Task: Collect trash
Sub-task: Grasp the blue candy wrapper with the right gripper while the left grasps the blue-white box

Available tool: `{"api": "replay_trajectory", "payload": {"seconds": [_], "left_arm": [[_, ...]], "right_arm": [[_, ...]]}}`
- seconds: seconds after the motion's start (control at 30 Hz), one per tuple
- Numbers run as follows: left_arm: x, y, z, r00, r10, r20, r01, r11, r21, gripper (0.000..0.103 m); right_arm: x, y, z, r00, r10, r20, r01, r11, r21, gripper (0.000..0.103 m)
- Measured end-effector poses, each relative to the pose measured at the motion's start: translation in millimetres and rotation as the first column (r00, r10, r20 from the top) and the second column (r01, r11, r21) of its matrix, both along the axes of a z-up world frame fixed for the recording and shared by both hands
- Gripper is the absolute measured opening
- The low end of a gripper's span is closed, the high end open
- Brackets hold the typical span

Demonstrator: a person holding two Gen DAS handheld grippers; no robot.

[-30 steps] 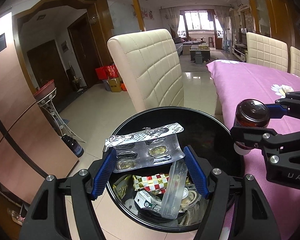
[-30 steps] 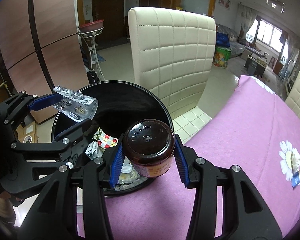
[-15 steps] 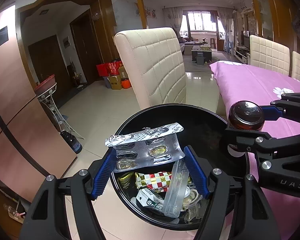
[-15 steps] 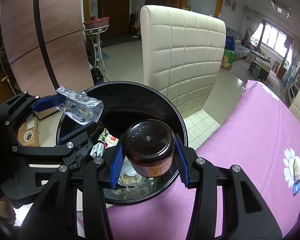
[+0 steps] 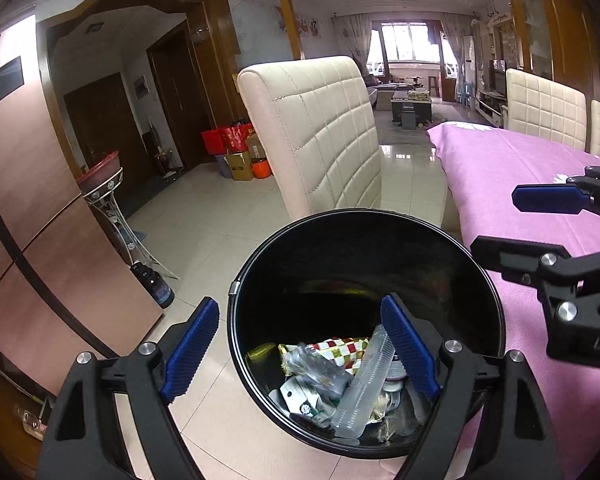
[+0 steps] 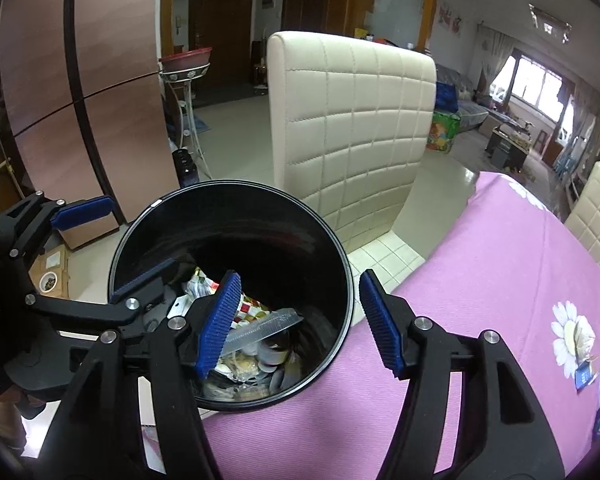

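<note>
Hovering over the black bin (image 5: pixel 236 320), the left gripper (image 5: pixel 300 344) is spread wide and empty, its jaws having just been opening; the right gripper (image 6: pixel 298 320) likewise, nothing between them. Light, crinkly, slippery trash (image 5: pixel 332 372) lies inside; what may be further scraps (image 6: pixel 580 364) remain on the purple cloth (image 6: pixel 500 260), to be pinched by an edge

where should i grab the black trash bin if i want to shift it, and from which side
Take the black bin by its thin rim, on the arc beside the purple tablecloth, coming from above to pinch the wall inside and out. It stands upright and open, its round body looks too wide to clamp across, and the trash lies low.
</note>
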State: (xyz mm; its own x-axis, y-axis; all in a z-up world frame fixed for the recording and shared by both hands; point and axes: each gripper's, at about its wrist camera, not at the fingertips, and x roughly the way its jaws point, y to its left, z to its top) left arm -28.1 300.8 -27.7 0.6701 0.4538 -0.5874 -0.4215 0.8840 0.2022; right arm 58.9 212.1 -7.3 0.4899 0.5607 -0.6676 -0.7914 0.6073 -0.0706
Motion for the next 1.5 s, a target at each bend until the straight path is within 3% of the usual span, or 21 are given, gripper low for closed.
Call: {"api": "replay_trajectory", "payload": {"seconds": [0.23,0.5,0.8,1.0,1.3,1.5], "left_arm": [[14,-19,1,0.998,-0.055,-0.003,0.055,0.998,-0.029,0.081],[46,-73,5,0.983,-0.183,0.0,0.183,0.982,-0.048,0.081],[81,-150,6,0.937,-0.346,0.047,0.348,0.935,-0.063,0.081],[110,-206,11,0.891,-0.45,0.054,0.453,0.888,-0.077,0.081],[164,-290,6,0.801,-0.596,0.05,0.598,0.794,-0.107,0.081],[202,-328,-9,0.763,-0.646,0.022,0.643,0.756,-0.122,0.081]], "right_arm": [[19,-32,-4,0.997,-0.081,-0.015,0.081,0.997,0.001,0.063],[52,-106,-7,0.971,-0.237,-0.034,0.238,0.971,0.024,0.063],[82,-202,-8,0.912,-0.409,-0.041,0.41,0.912,0.032,0.063],[94,-267,-8,0.857,-0.515,-0.024,0.515,0.856,0.034,0.063],[137,-375,-27,0.715,-0.697,-0.057,0.698,0.716,0.004,0.067],[159,-411,-36,0.655,-0.748,-0.11,0.753,0.658,0.012,0.068]]}}
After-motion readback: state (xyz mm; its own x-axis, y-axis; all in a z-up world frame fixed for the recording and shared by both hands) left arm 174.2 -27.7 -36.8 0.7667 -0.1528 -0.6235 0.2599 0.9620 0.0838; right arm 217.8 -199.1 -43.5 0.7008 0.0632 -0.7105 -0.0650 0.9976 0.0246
